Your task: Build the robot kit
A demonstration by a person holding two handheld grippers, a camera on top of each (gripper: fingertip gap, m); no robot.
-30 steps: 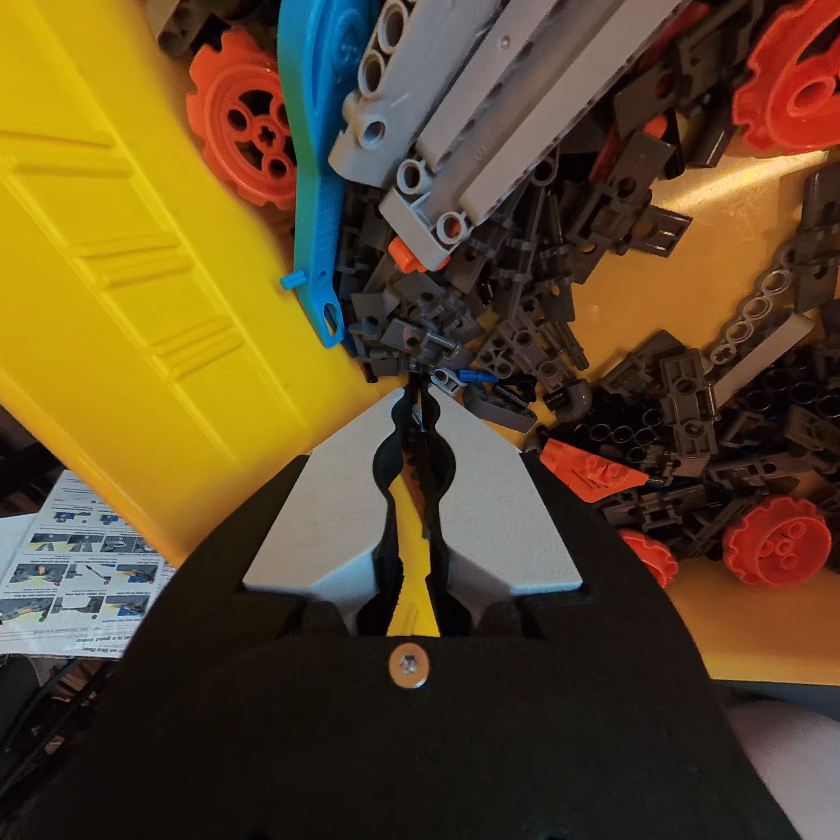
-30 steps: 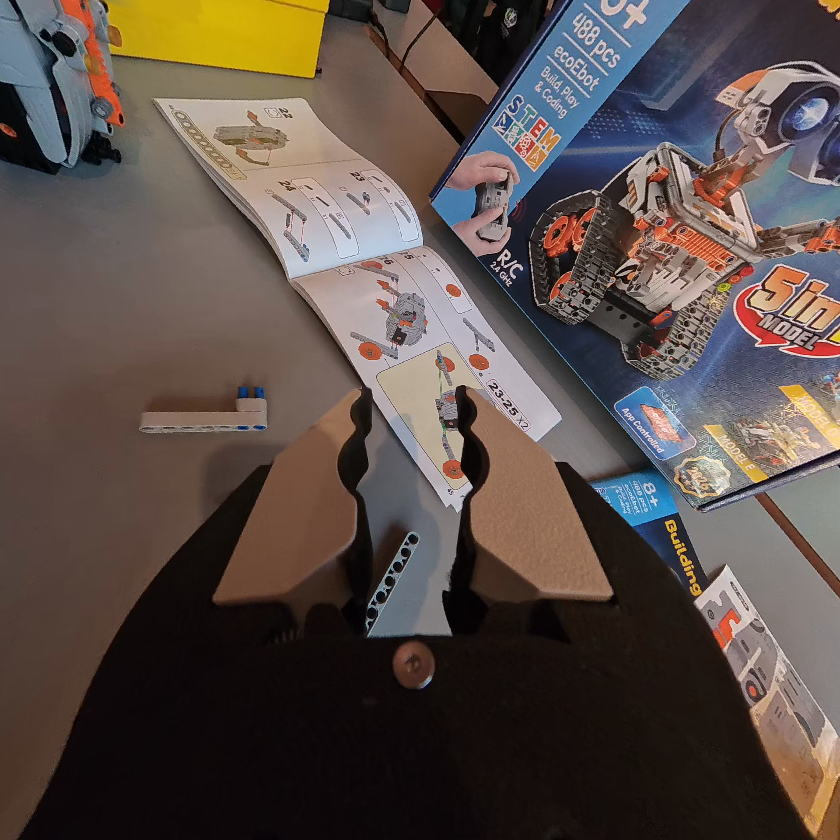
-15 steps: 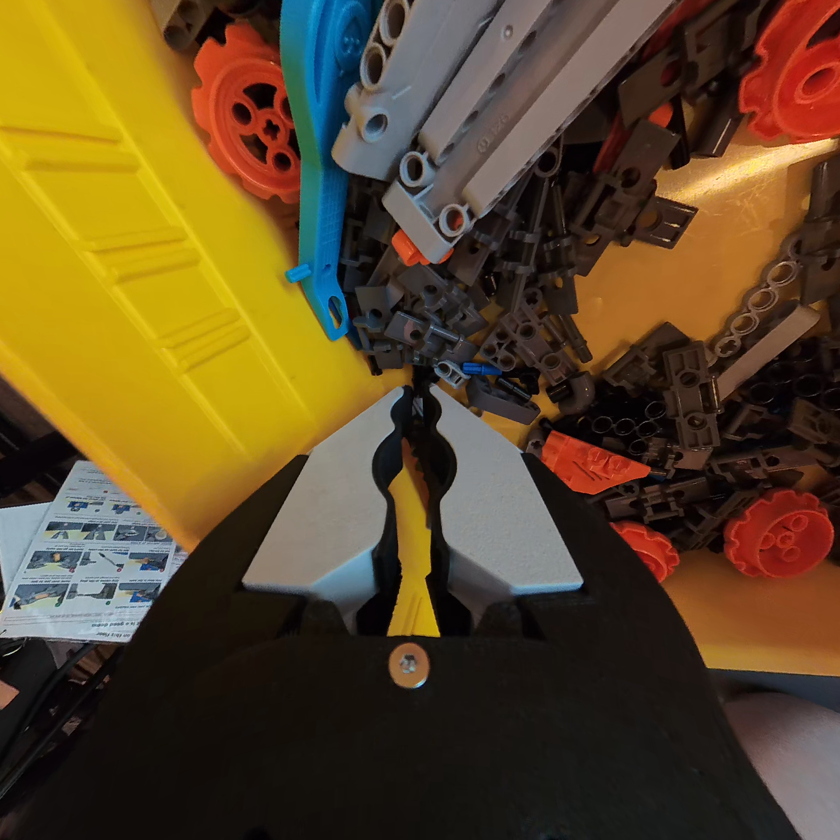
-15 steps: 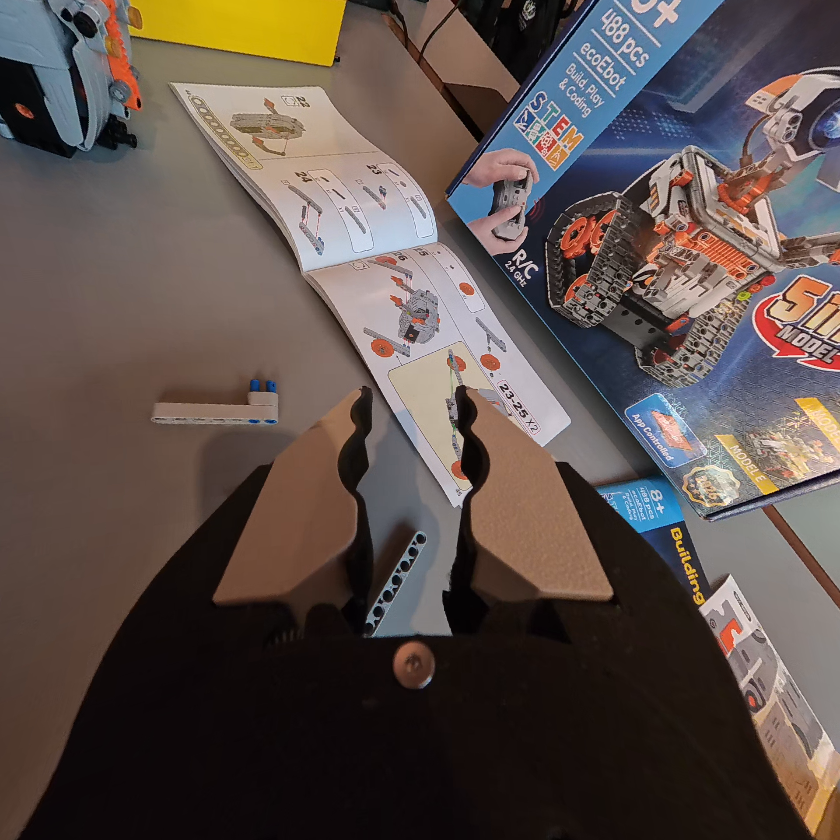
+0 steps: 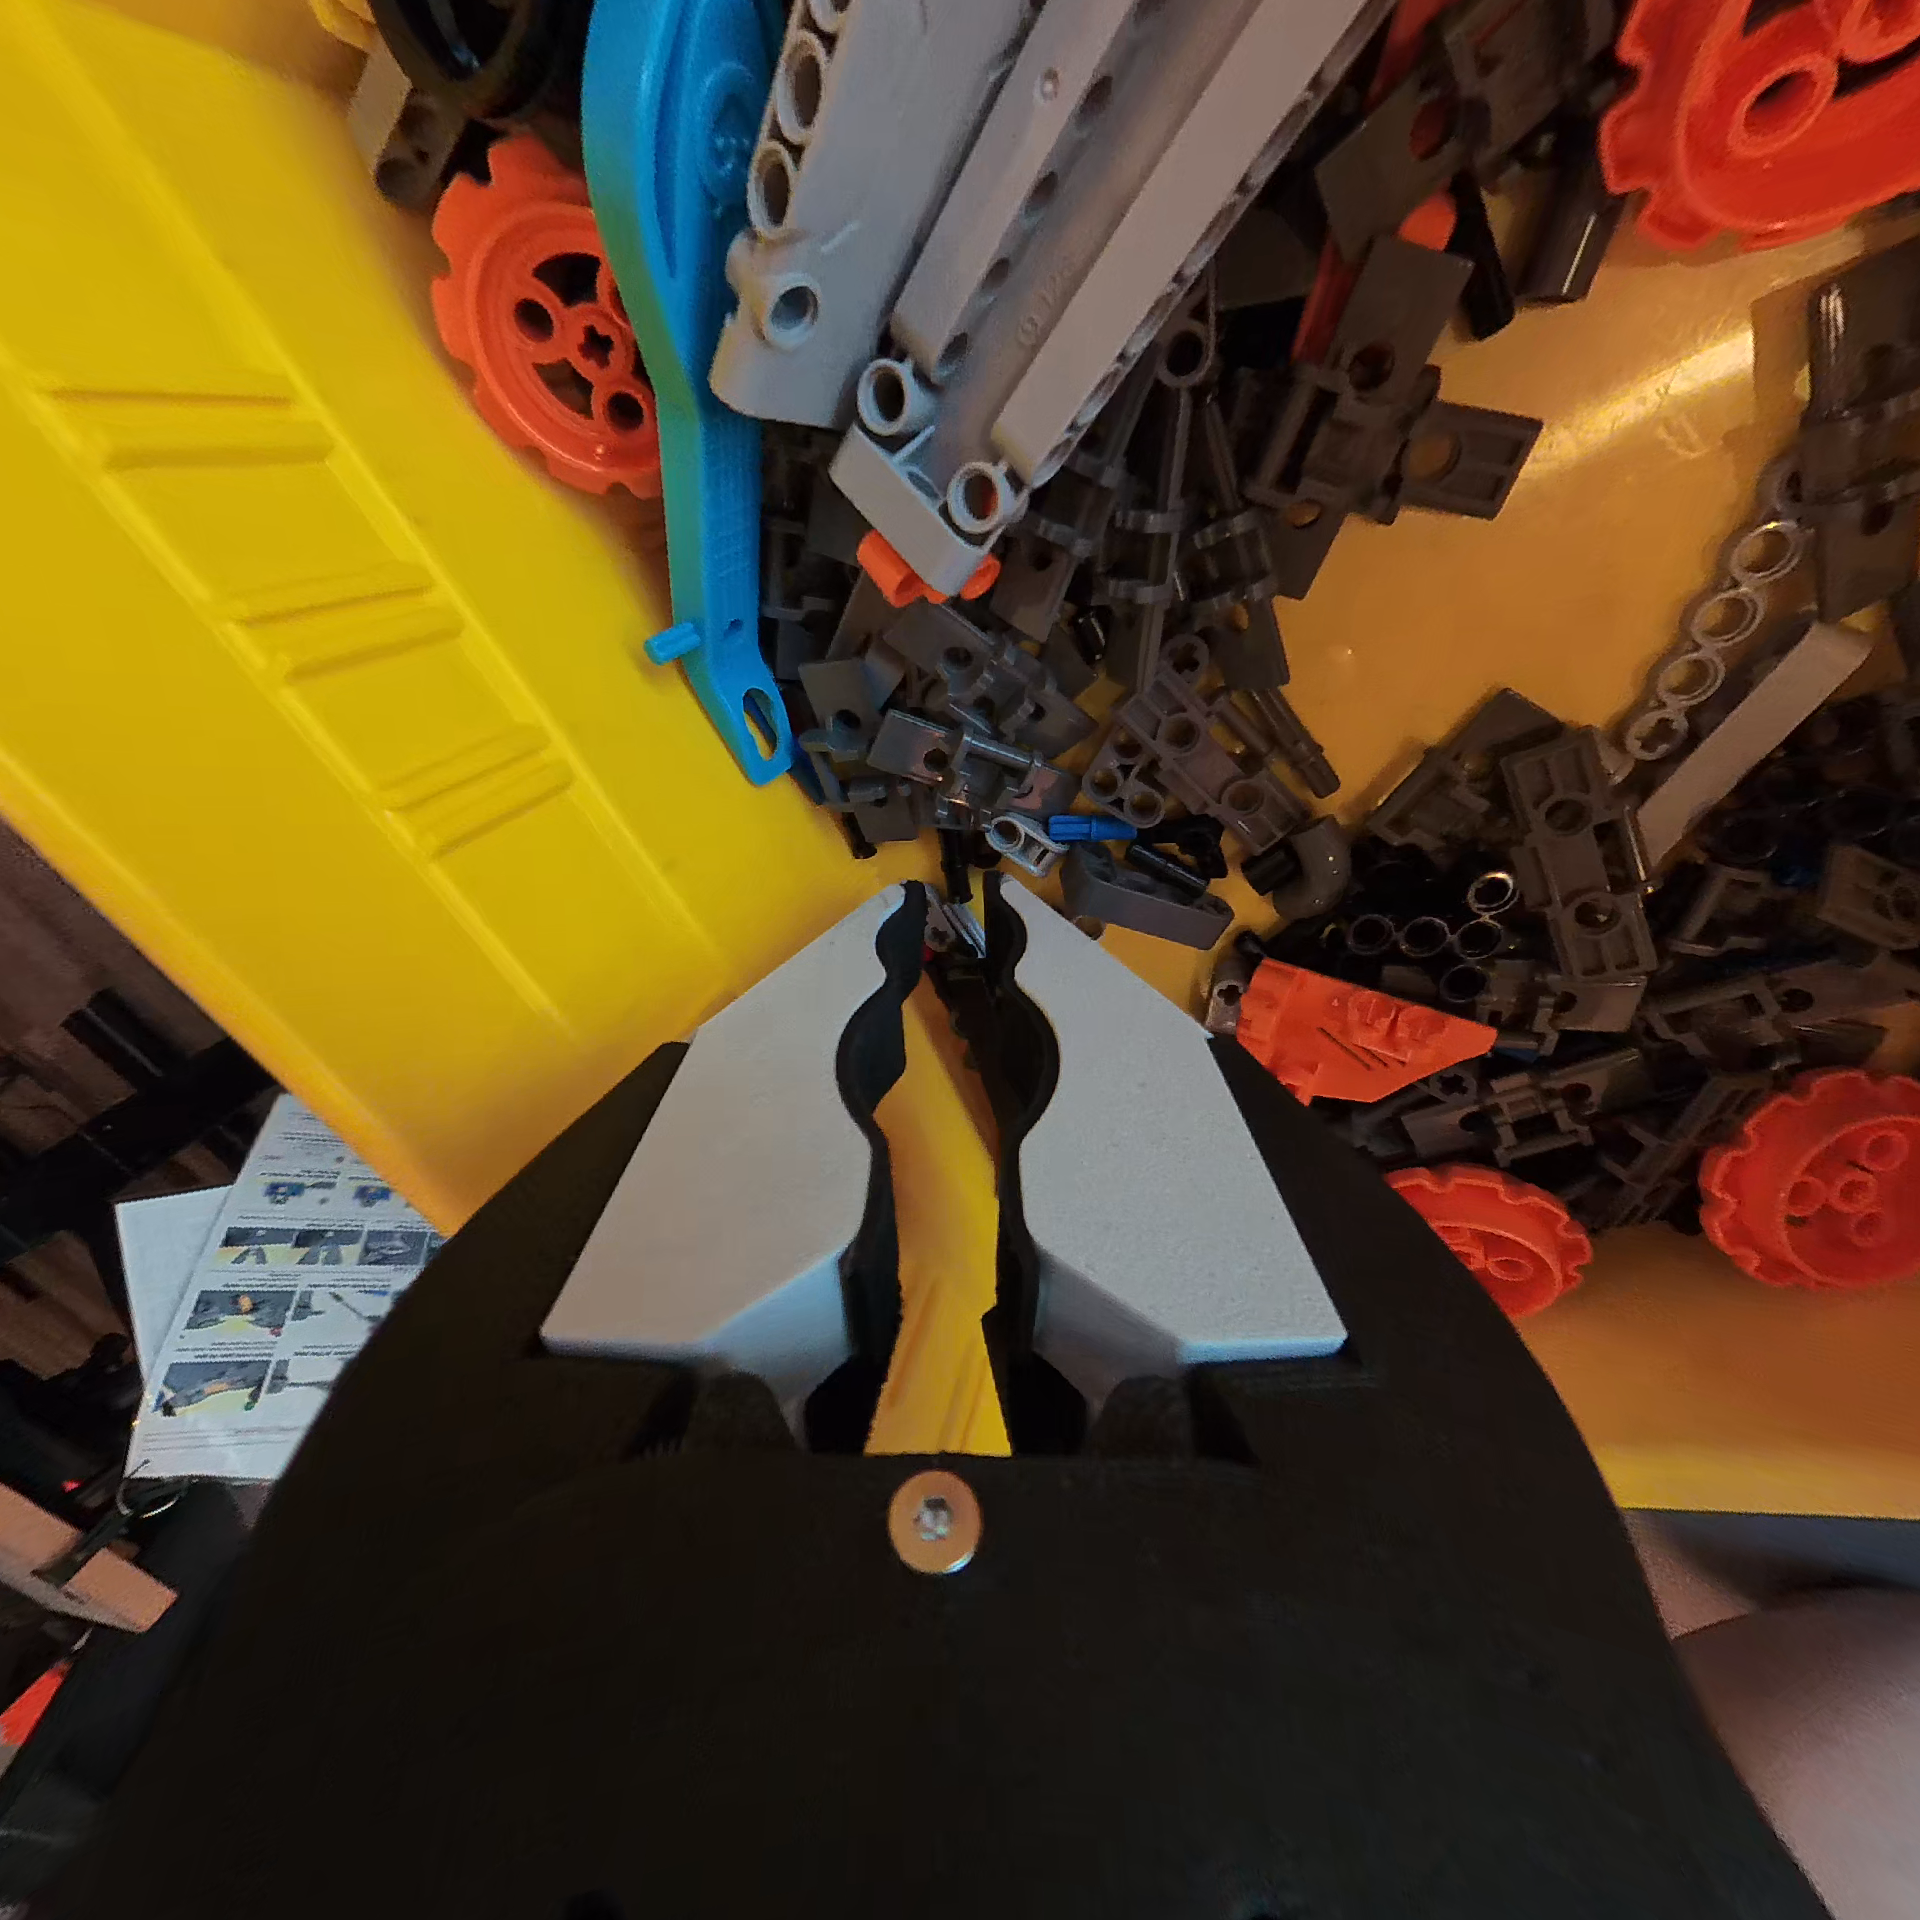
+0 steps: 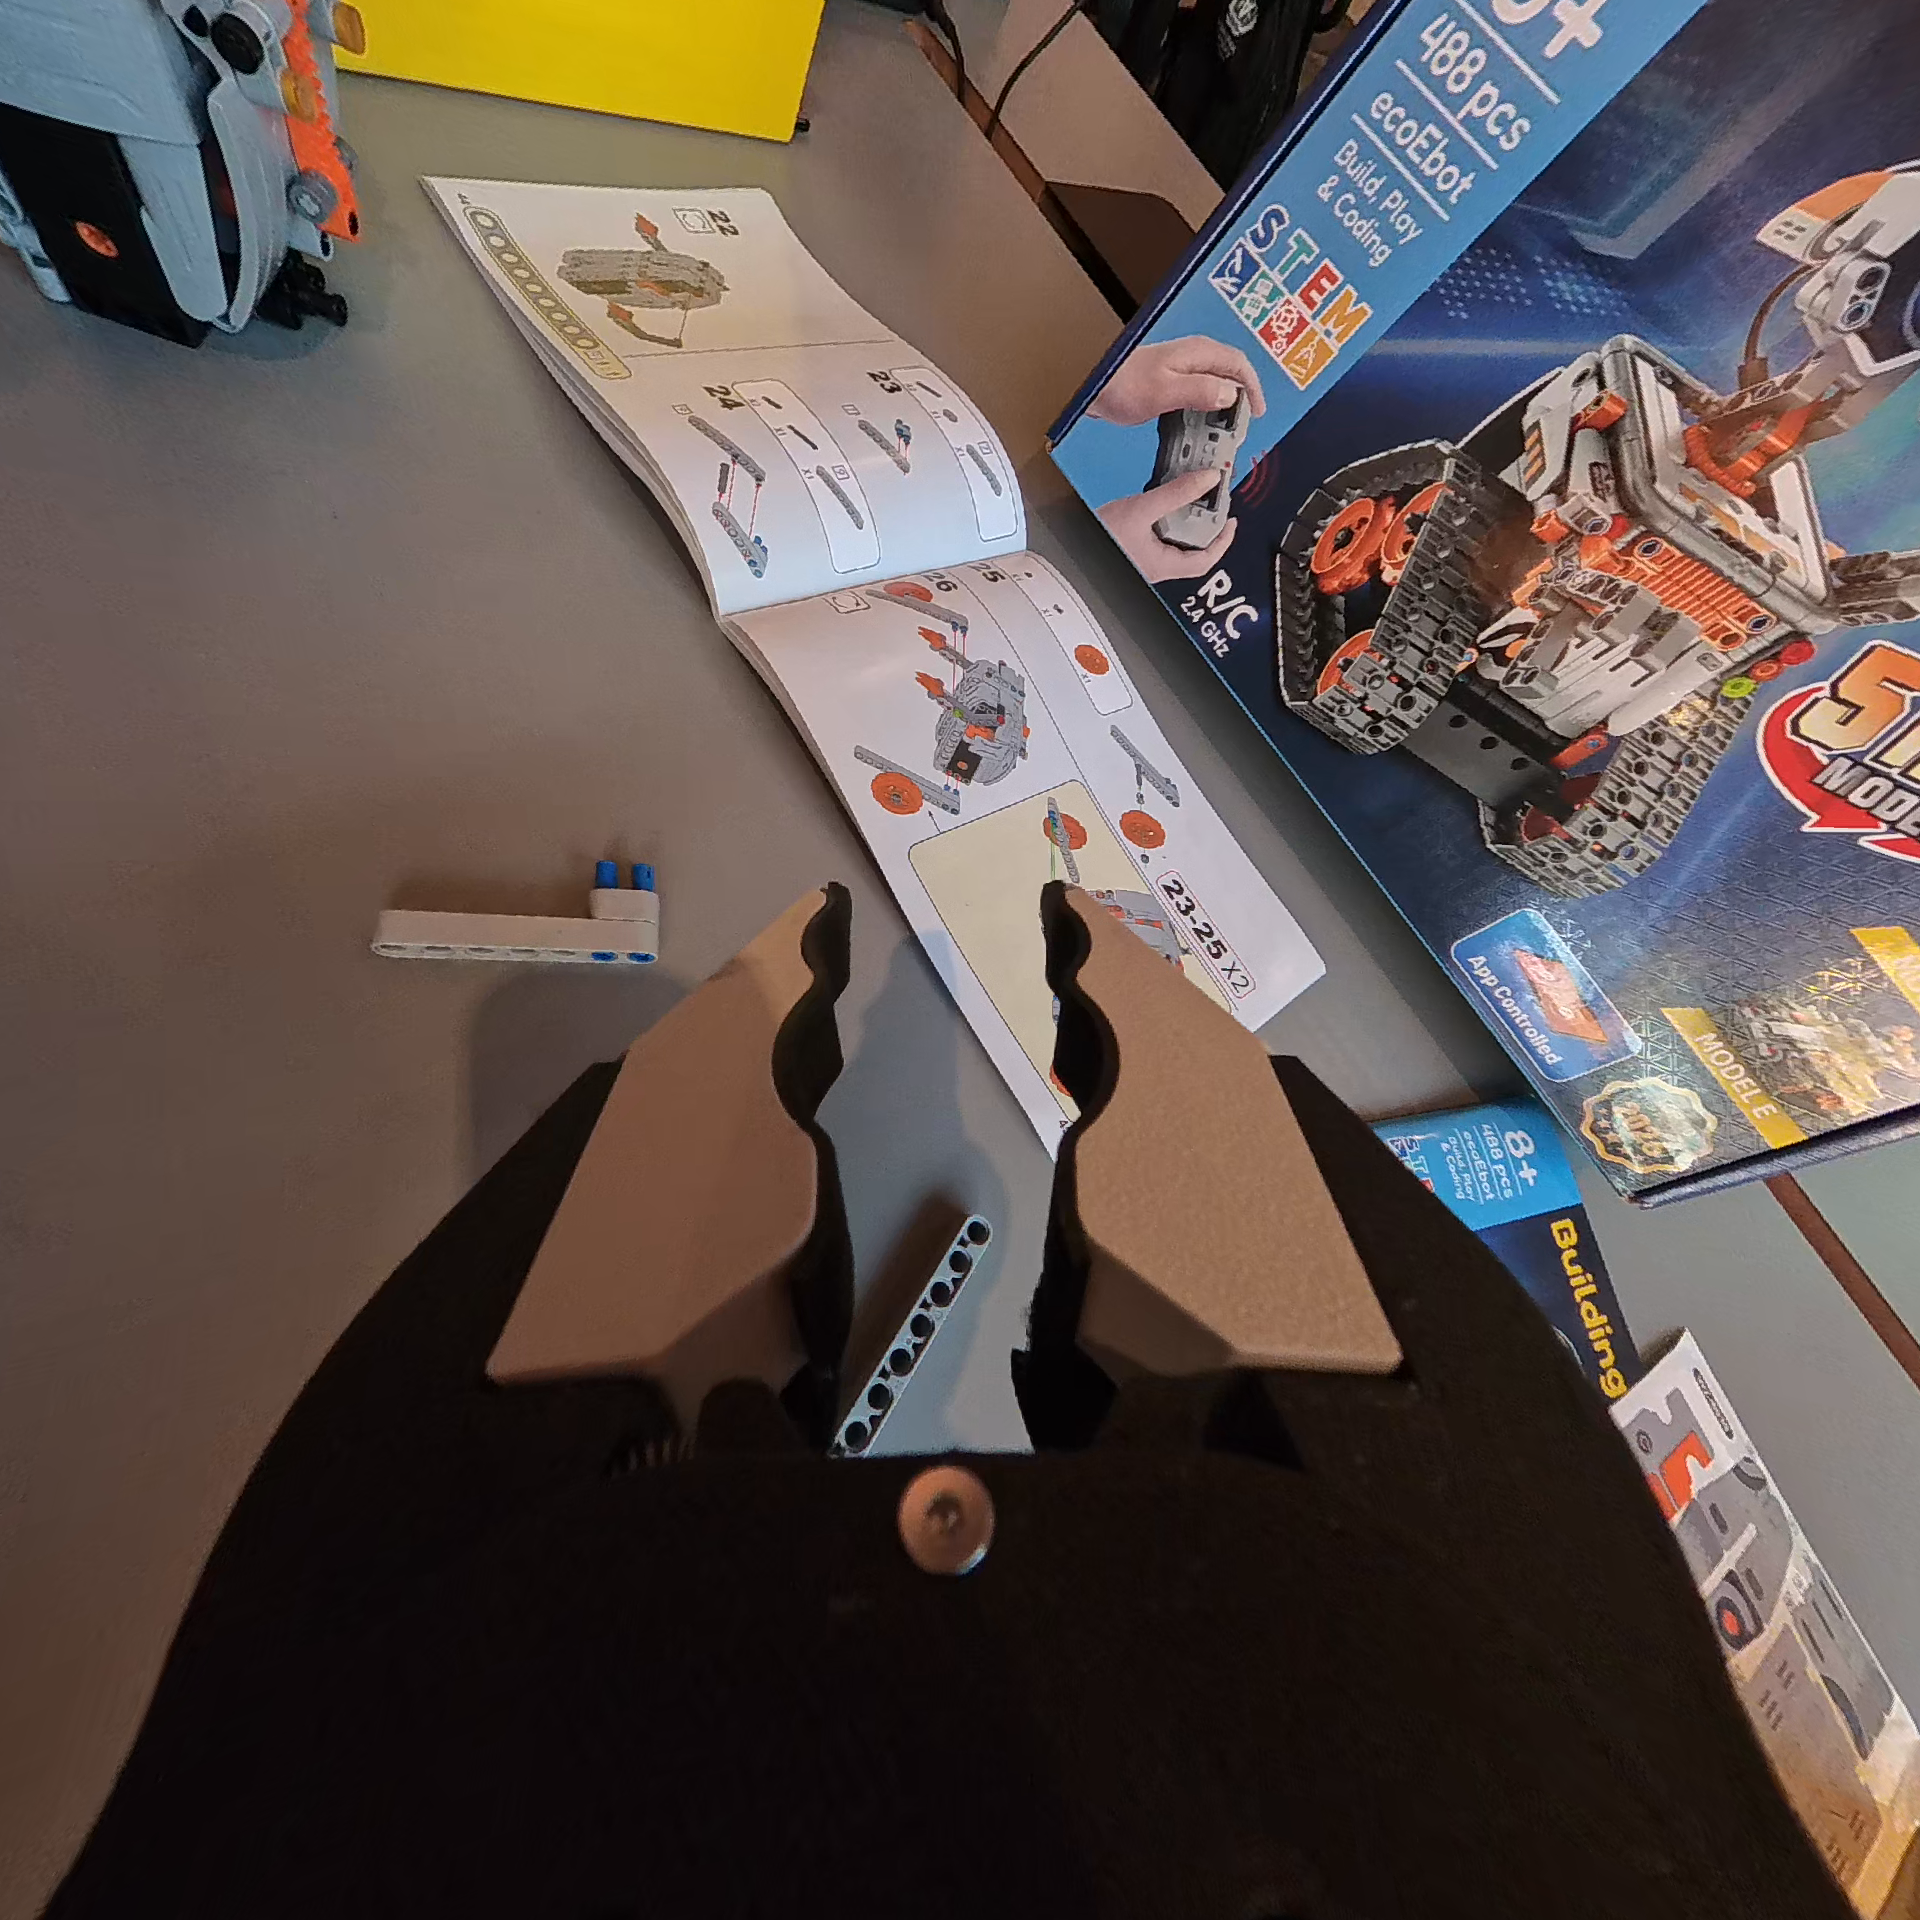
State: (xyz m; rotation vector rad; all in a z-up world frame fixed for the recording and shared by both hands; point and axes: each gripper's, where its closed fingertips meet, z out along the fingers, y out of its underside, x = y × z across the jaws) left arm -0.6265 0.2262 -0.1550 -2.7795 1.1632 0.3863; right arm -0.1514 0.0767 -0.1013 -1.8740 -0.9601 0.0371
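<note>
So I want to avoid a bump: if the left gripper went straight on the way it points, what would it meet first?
Probably the left gripper would meet the heap of dark grey pieces just past its tips in the yellow bin; depth is unclear.

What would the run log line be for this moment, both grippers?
left gripper: nearly shut, tips at small dark parts in yellow bin | right gripper: open, empty, above grey table, grey beam beneath

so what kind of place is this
Likely a hobby or classroom worktable for building a toy robot kit: a yellow bin full of loose building pieces, an open instruction booklet on the grey table, and the kit's box.
</note>
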